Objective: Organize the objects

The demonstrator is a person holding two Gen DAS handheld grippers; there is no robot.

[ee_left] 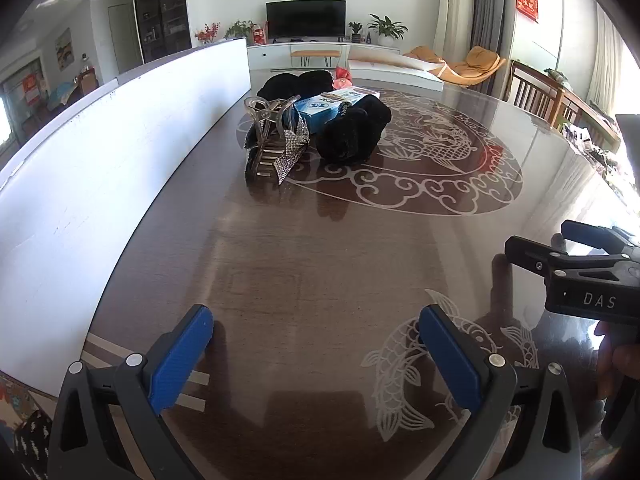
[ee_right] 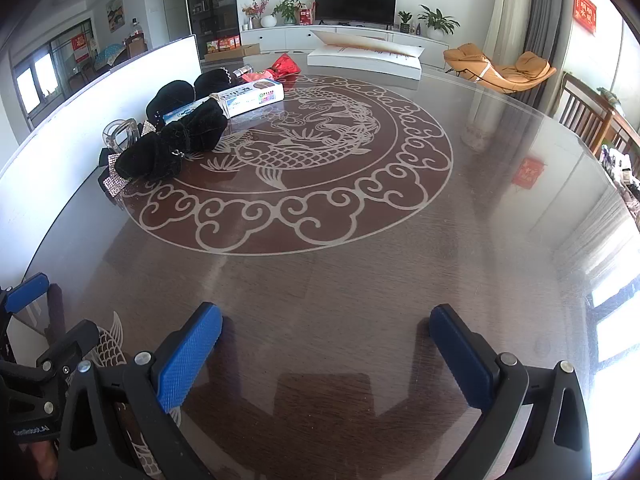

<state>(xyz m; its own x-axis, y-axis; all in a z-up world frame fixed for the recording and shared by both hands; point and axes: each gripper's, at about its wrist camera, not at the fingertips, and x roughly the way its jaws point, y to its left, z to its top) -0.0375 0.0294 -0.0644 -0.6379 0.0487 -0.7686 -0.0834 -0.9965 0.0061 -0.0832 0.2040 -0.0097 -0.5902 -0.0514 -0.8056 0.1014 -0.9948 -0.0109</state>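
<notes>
Near table [ee_left: 320, 272] edge: left gripper [ee_left: 316, 354], right gripper [ee_right: 326, 344] both spread wide, empty. Pile well apart. Best approach: reach forward, take outermost hair clip [ee_left: 272, 148] first, avoid dragging black bows [ee_left: 352, 132].

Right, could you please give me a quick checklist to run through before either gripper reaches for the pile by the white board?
1. Left gripper open and empty: ok.
2. Right gripper open and empty: ok.
3. Bare table between both grippers and the pile: ok.
4. Nearest item free to grasp: the clear hair claw with rhinestone bow stands at the pile's front edge: ok.
5. Blue box free to lift: it lies wedged among the black velvet pieces: not ok.
6. Whether the black velvet pieces are separate items or joined: cannot tell.
</notes>
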